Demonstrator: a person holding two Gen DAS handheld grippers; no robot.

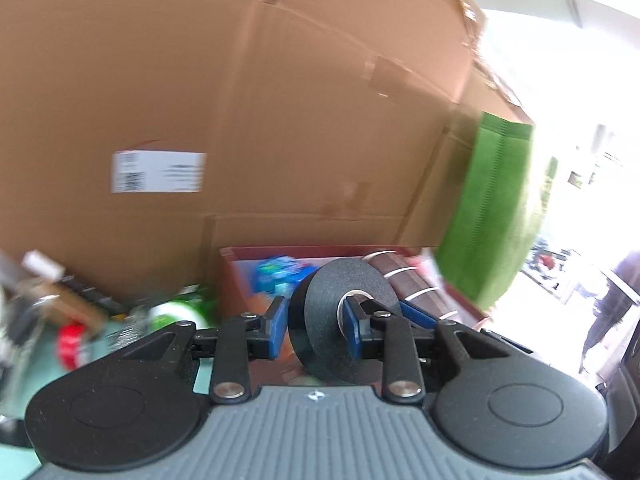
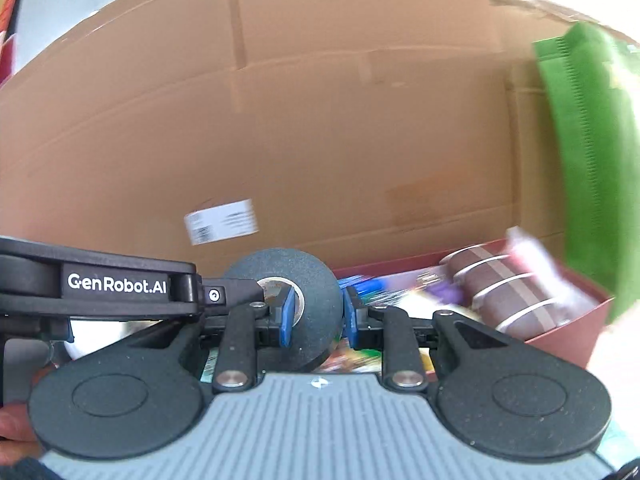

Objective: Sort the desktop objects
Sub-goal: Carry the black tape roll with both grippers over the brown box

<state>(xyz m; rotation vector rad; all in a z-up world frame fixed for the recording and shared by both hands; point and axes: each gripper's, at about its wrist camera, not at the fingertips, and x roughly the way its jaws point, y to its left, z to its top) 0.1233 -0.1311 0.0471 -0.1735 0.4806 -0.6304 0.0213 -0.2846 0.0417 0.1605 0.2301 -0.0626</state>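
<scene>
Both grippers pinch one black tape roll (image 1: 340, 320) above the table's near edge: the left gripper (image 1: 316, 322) and right gripper (image 2: 316, 316) each clamp its wall. The red box (image 2: 560, 332) behind already holds items; clutter (image 1: 80, 320) at left awaits sorting.

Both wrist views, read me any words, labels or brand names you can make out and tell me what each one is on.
"GenRobot.AI": white lettering on the side of the left gripper, in the right wrist view.
White shipping label on the cardboard box: barcode and print too blurred to read.
Nothing else is readable.
</scene>
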